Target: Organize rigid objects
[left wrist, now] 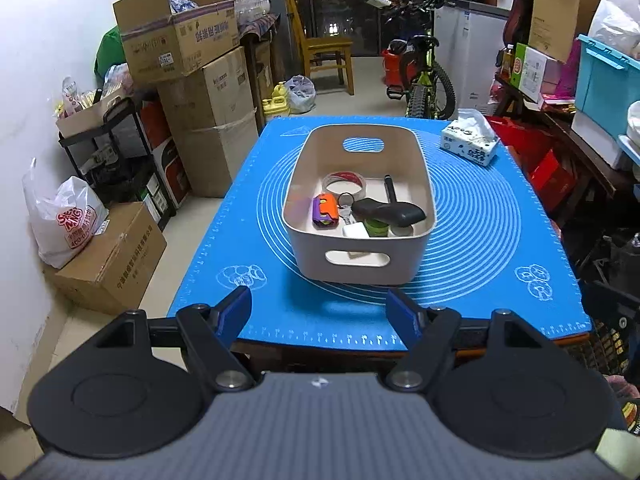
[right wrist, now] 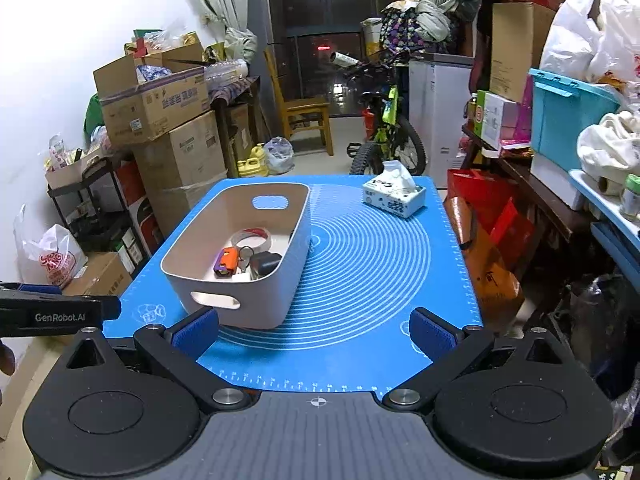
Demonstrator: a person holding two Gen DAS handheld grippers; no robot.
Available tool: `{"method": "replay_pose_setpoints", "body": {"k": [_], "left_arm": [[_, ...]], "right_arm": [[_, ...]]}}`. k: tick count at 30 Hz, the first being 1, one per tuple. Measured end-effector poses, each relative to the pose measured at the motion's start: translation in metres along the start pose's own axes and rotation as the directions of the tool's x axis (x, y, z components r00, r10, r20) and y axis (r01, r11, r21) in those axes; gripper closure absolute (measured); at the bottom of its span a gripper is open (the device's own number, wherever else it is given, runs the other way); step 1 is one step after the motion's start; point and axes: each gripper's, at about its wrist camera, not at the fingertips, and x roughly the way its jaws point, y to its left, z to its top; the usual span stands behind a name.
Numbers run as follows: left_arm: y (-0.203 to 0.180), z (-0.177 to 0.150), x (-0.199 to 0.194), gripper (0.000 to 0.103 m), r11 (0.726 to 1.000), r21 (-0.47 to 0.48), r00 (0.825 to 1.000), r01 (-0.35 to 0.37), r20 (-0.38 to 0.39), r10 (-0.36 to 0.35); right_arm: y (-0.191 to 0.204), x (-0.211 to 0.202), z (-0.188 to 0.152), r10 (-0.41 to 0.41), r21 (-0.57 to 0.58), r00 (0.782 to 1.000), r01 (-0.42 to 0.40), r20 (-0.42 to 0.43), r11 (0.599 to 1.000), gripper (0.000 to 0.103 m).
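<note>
The bin (left wrist: 362, 216) sits on the blue mat (left wrist: 480, 216) near the middle of the table, and as far as I can see every loose rigid thing is already inside it, so I judge the sorting done or nearly so; nothing small lies on the mat around the bin. Inside the bin, toward its near end, I count a tape roll (left wrist: 345, 185), an orange and purple toy (left wrist: 325, 210), keys (left wrist: 346, 208) just beside the toy, a black case (left wrist: 388, 212) lying across a green roll (left wrist: 376, 228), a white block (left wrist: 355, 231) and a black pen (left wrist: 390, 189) against the right wall. Beyond the bin, at the far right corner of the mat, stands a tissue box (left wrist: 469, 142), which I take to be no part of the job. My left tool (left wrist: 319, 312) and right tool (right wrist: 315, 330) both stand wide apart and empty, short of the bin's near wall.
</note>
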Motion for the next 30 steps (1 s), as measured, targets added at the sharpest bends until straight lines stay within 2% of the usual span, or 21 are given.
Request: {"method": "replay_pose_setpoints", "body": {"k": [11,30], "left_arm": [[-0.007,-0.022,-0.024,0.028,0.999,0.034,0.999,0.034,0.027,-0.035],[-0.012,-0.033,-0.036,0.028,0.996,0.057,0.997,0.071,0.036,-0.074]], "right_arm": [[-0.006,-0.032,-0.014,-0.001,0.036,1.000,0.001,0.008,0.999,0.002],[-0.002,-0.037,-0.033,0.010,0.055,0.999,-0.008,-0.038,0.998,0.002]]}}
